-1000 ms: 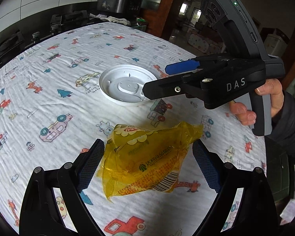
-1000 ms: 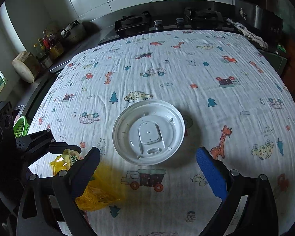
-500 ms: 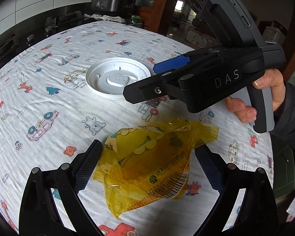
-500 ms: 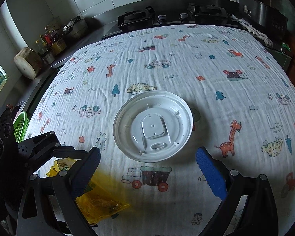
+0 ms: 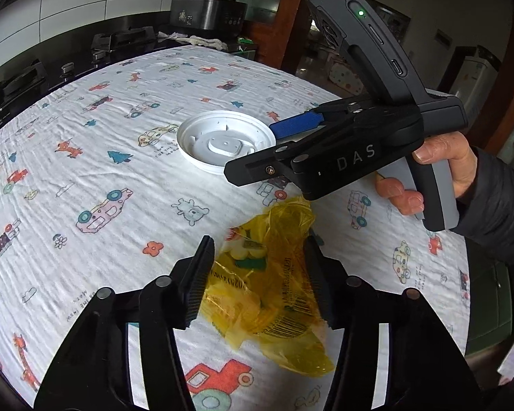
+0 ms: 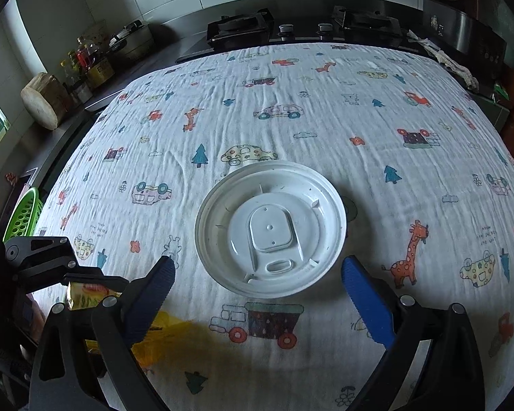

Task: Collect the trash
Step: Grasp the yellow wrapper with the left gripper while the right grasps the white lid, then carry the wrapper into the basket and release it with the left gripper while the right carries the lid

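Step in hand: the first pickup of the trash collection, judged from the crumpled yellow transparent plastic wrapper [image 5: 274, 291] caught between the left tongs [image 5: 257, 281] while it lay on the table [image 5: 85, 144].
Left tongs: their jaws had just been closing, and the ribbed black pads [image 5: 198, 281] pressed the wrapper from both sides, bunching it into folds (its barcode end spilled out toward the near edge).
Wrapper's place: at the near side of the table, near and slightly right of the white round plastic lid [image 6: 270, 229]; whether any of it had left the cloth cannot be told.
Right tongs: wide apart and holding nothing [image 6: 257, 294], their blue-padded fingers [image 6: 366, 301] hanging just short of the lid's near rim, one on each side of it.
Lid's place: flat, underside up, around the middle of the white cartoon-print cloth [image 6: 394, 120] that covered the table, apart from the wrapper.
Other view: from the left camera the right tongs' black body crossed above the lid's right edge, held by a hand [image 5: 438, 171] in a dark sleeve.
Next move, as a guess: lift the wrapper clear, keeping the squeeze firm because thin film slips; no bin was in view.
After that: the right tongs would need to come forward and close across the lid's rim, a shallow target that calls for a low approach.
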